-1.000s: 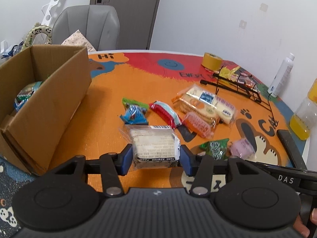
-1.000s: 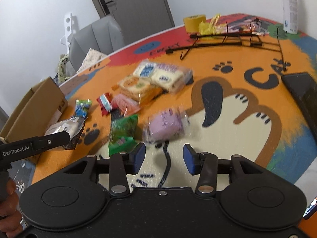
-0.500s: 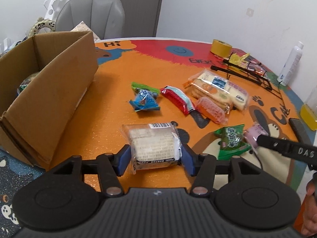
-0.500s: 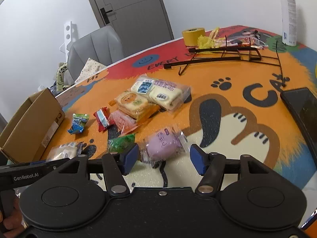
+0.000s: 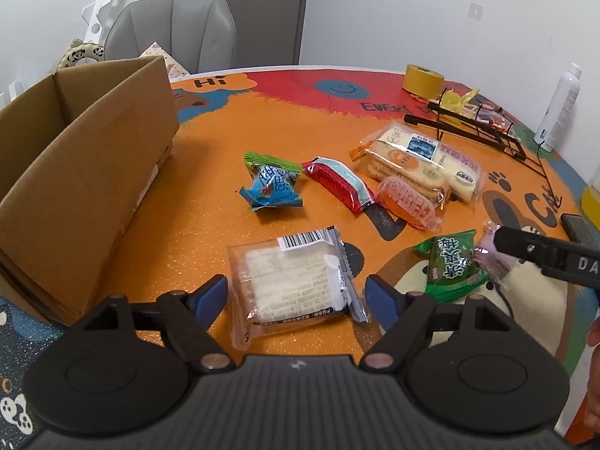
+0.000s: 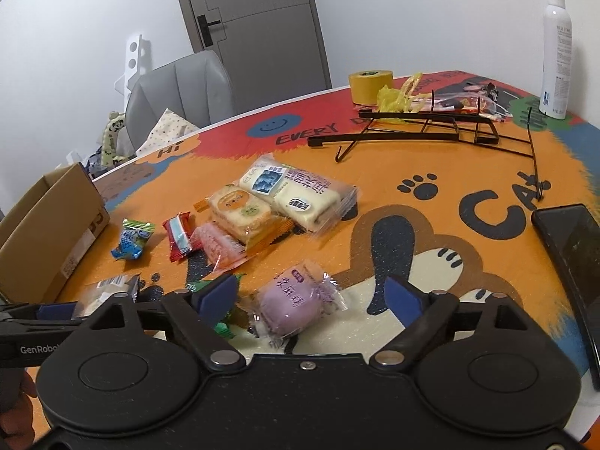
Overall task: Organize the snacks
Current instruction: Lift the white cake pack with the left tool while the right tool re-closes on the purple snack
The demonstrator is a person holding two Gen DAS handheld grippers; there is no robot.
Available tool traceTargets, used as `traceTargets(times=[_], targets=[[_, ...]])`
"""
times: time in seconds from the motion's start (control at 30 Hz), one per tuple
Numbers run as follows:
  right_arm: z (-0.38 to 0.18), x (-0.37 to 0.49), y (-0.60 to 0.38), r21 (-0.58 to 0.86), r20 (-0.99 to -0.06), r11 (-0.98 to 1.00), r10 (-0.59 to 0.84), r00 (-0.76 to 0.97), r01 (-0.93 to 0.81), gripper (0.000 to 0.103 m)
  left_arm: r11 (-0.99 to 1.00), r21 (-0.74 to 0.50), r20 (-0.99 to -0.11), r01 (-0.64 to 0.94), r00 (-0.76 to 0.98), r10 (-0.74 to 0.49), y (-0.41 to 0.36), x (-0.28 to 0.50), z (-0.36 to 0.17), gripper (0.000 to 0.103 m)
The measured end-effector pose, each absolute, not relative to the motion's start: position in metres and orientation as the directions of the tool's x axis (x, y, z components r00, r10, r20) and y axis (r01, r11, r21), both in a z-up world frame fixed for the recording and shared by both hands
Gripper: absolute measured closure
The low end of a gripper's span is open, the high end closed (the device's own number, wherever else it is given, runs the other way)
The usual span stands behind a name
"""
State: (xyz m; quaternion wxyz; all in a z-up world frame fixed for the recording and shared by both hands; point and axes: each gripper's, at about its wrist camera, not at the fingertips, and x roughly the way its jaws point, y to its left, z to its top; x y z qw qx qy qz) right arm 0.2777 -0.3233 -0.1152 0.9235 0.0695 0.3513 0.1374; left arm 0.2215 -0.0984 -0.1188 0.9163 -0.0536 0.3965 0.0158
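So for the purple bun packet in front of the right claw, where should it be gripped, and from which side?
Grip the purple bun packet across its plump middle, not the thin crimped ends, coming down from the near side. It lies flat on the table, long axis slanting, between the open fingers of the right claw, which have just been opening. Mind the green packet by the left finger.

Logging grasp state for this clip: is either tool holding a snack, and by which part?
Nothing is held. Left tool straddles the white cracker pack, right tool the purple snack; both have just been opening, pads clear.
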Motion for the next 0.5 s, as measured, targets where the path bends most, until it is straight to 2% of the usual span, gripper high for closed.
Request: traceTargets(times=[0.5], targets=[[-0.133,0.289,-0.306,0.117,-0.649,0.962,0.261,0.715,-0.245,0.015,0.996,-0.050,-0.724,-0.069,0.690,0.011,-0.099,0.227,-0.126,0.019]])
